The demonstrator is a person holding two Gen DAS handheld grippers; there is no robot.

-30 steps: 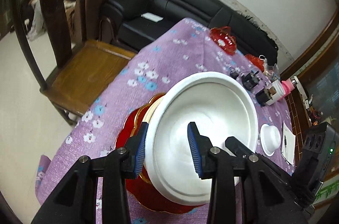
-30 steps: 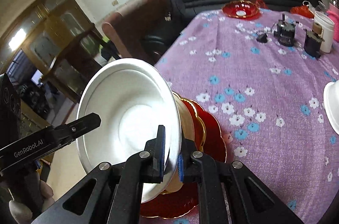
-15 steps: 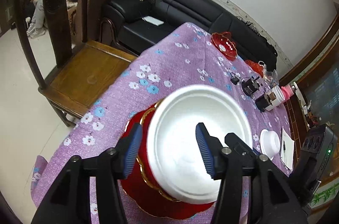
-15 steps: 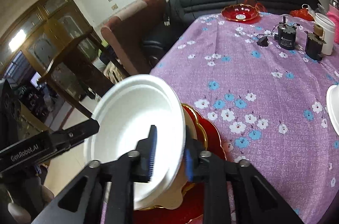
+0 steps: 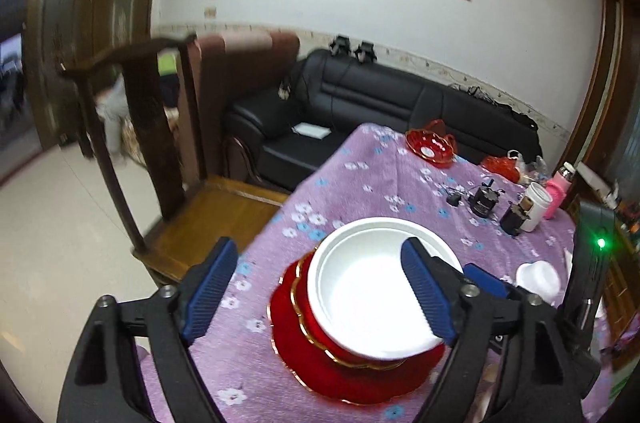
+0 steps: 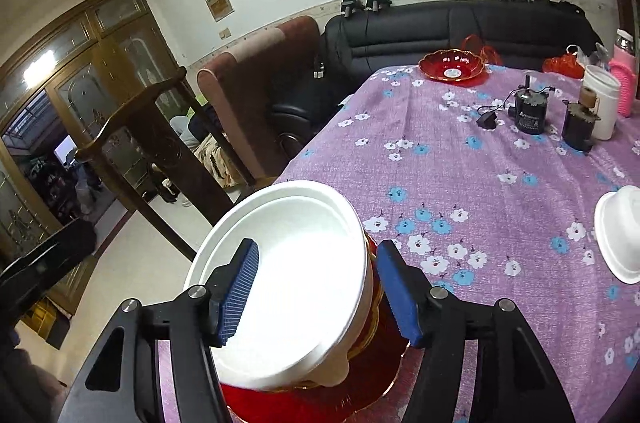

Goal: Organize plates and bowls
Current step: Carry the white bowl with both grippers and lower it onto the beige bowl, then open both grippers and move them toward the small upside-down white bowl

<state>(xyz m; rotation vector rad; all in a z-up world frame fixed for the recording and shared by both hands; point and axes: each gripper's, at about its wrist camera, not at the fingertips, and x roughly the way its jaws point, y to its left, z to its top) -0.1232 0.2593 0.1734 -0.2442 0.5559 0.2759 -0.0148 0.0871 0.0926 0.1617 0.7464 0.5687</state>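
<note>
A large white bowl (image 5: 368, 287) (image 6: 288, 271) rests level on a stack of gold-rimmed red plates (image 5: 340, 363) (image 6: 320, 395) near the table's left edge. My left gripper (image 5: 318, 289) hovers above and behind it. Its jaws are opening wide and the pads (image 5: 210, 287) press on nothing. My right gripper (image 6: 318, 293) straddles the bowl's right rim. Its jaws are opening too, and both pads (image 6: 400, 291) stand clear of the rim. A small white bowl (image 6: 620, 231) (image 5: 538, 277) lies to the right. A red glass dish (image 6: 452, 65) (image 5: 430, 145) stands at the far edge.
The table wears a purple flowered cloth (image 6: 480, 183). Black motors (image 6: 530, 111), a white cup (image 6: 602, 103) and a pink bottle (image 6: 624, 79) crowd the far right. A wooden chair (image 5: 200, 215) stands by the left edge, with a black sofa (image 5: 380, 111) behind.
Both grippers have let go of the white bowl, which has settled from tilted to level on the red plates. Both pairs of jaws spread apart, and the left gripper drew back and up.
</note>
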